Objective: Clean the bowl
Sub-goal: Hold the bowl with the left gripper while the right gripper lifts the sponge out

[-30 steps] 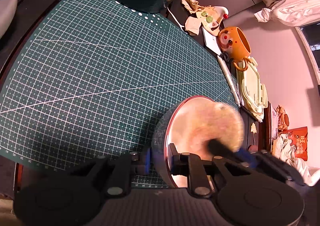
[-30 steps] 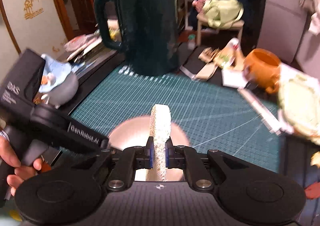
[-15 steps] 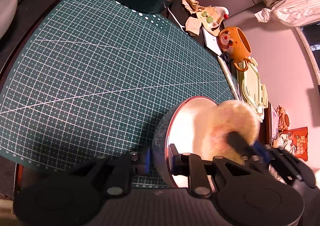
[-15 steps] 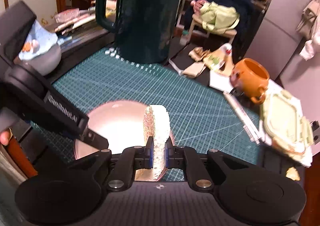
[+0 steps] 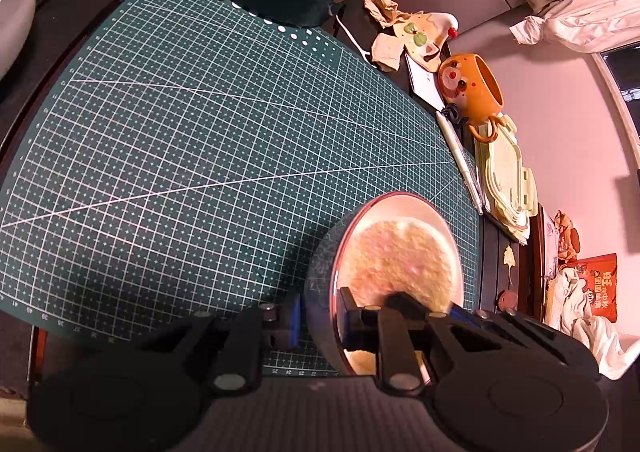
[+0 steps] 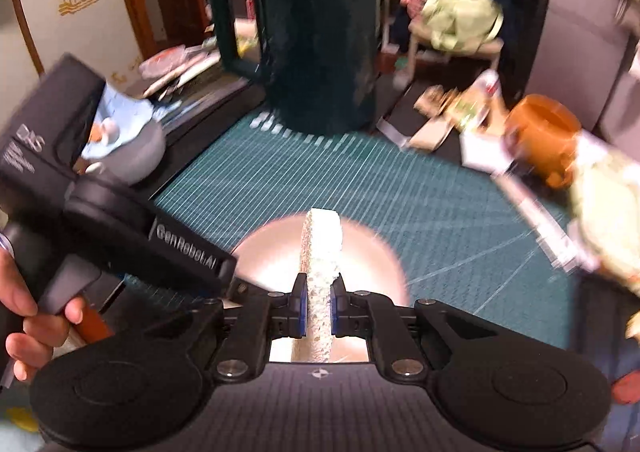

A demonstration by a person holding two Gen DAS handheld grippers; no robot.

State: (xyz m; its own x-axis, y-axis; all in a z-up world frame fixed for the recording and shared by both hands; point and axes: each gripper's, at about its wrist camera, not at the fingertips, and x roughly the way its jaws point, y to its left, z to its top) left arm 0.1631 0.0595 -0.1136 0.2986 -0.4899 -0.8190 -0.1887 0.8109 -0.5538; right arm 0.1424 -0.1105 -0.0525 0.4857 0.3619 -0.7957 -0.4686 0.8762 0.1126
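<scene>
A small bowl [image 5: 426, 211] with a pink inside and a grey patterned outer wall is tipped on the green cutting mat [image 5: 200, 131]. My left gripper [image 5: 320, 314] is shut on its rim, one finger outside the wall and one inside. A round pale yellow sponge [image 5: 396, 264] lies flat against the bowl's inside. In the right wrist view the sponge [image 6: 320, 248] stands edge-on, with my right gripper [image 6: 319, 306] shut on it, above the bowl [image 6: 368, 256]. A person's hand [image 6: 24, 324] holds the left gripper's handle at the left.
A tall dark green kettle [image 6: 312, 51] stands at the mat's far edge. To the right are an orange face mug [image 5: 472, 91], a pen [image 5: 460, 155] and a pale green lidded box [image 5: 504, 175]. A grey-blue dish [image 6: 124, 143] sits at the far left.
The sponge swept around inside the bowl, out to its right rim and back over the middle. The left gripper and the bowl kept still.
</scene>
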